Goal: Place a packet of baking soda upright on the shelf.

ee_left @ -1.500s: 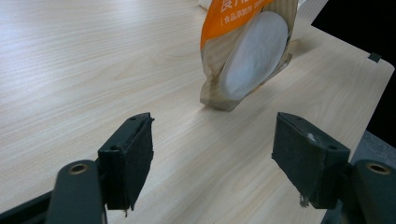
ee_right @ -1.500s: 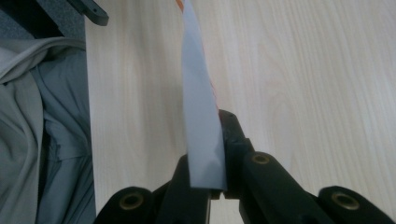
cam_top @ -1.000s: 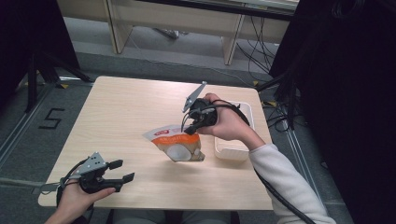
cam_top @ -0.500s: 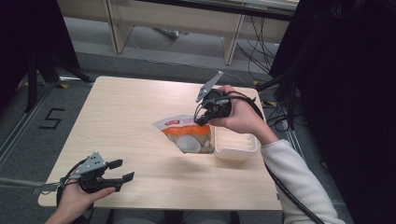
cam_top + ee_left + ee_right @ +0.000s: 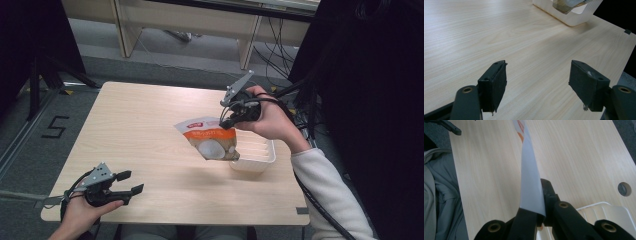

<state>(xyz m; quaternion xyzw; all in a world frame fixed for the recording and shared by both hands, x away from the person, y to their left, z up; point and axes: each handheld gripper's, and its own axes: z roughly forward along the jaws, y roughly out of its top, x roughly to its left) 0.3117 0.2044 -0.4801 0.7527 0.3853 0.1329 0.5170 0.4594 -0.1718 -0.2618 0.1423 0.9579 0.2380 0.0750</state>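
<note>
Pouch point(image 5: 212, 142), an orange-and-white food packet, hangs from the right gripper point(image 5: 226, 120), whose jaws are clamped on its upper edge; the packet's lower corner reaches down over the near rim of a white plastic tray point(image 5: 257, 155).

Nearest the person, the left gripper point(image 5: 126, 182) rests in the left hand at the near left of the wooden table point(image 5: 150, 115), its jaws spread wide apart with nothing between them, well apart from the pouch.

In the right gripper view the pouch's thin white edge point(image 5: 530, 170) rises from between the closed jaws, with the tray point(image 5: 609, 211) just beside them.
</note>
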